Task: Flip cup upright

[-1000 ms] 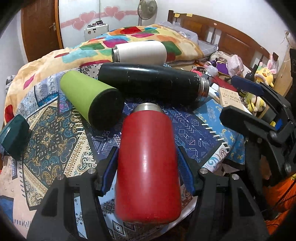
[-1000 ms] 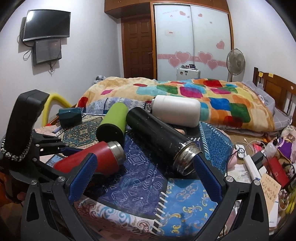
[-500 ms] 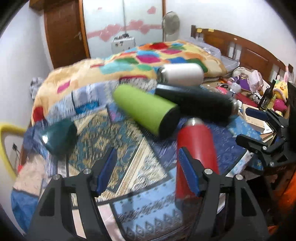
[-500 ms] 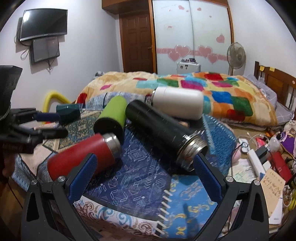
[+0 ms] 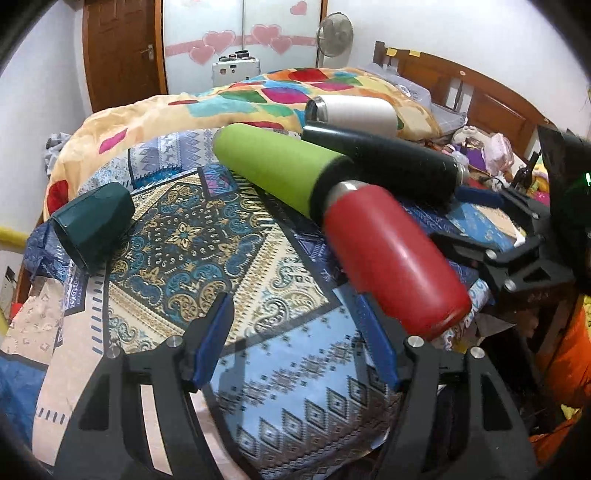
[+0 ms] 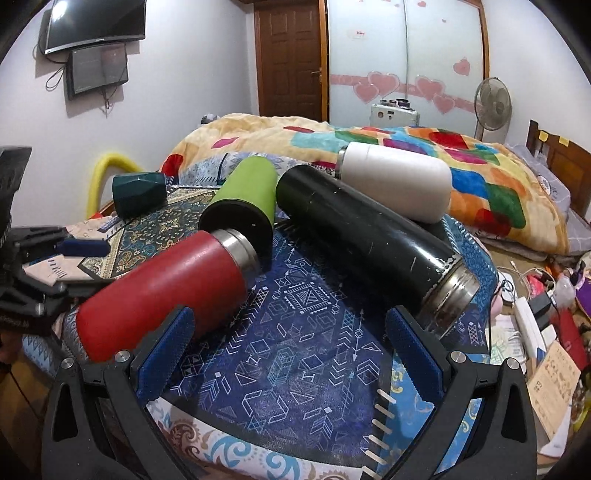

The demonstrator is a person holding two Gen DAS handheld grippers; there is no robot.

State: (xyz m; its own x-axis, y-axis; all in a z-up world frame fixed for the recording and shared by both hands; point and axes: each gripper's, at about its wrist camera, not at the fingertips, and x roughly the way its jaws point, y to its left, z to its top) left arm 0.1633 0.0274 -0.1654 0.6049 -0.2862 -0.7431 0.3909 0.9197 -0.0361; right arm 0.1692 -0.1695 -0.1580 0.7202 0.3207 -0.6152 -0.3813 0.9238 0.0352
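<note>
Dk green faceted cup [image 5: 92, 225] [image 6: 138, 194] lies on its side, far left on patterned cloth.

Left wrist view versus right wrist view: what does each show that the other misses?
Left wrist only: the bed's headboard and the right gripper seen from the side, open. Right wrist only: the wall TV and the black flask's steel mouth. Both: red, green, black and white flasks, plus the dark green cup, all lying down.
</note>
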